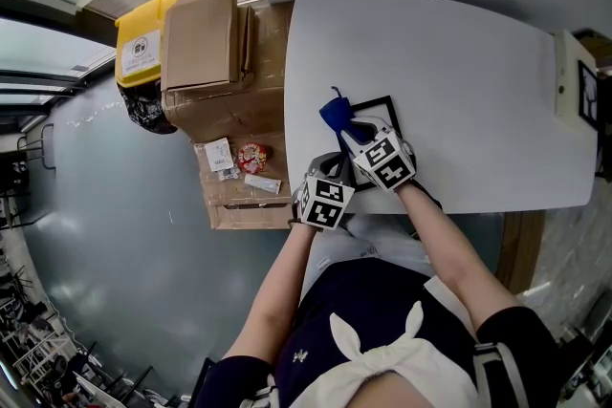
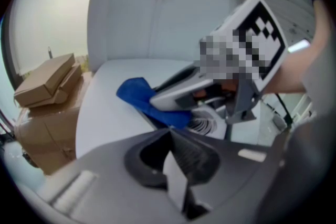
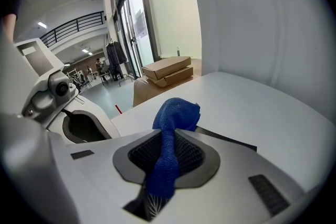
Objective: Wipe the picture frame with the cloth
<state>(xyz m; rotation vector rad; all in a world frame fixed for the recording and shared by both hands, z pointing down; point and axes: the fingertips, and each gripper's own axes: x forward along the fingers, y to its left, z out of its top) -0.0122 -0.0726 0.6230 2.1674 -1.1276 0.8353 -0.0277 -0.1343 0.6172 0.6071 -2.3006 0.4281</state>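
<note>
A black picture frame [image 1: 382, 101] lies flat near the front left of the white table [image 1: 459, 62]. My right gripper [image 1: 346, 124] hangs over it, shut on a blue cloth [image 1: 335, 113] that bunches out past the jaw tips. In the right gripper view the cloth [image 3: 176, 113] runs up between the closed jaws, and a dark edge of the frame [image 3: 231, 140] shows just beyond. My left gripper [image 1: 330, 165] sits close beside the right one at the table's front edge. Its jaws [image 2: 170, 136] are shut with a pale sliver at the seam that I cannot identify.
Cardboard boxes [image 1: 201, 43] and a yellow bin [image 1: 142, 43] stand on the floor left of the table, with small packets [image 1: 239, 169] on a lower box. A framed item [image 1: 585, 91] stands at the table's far right end. A wall rises behind the table.
</note>
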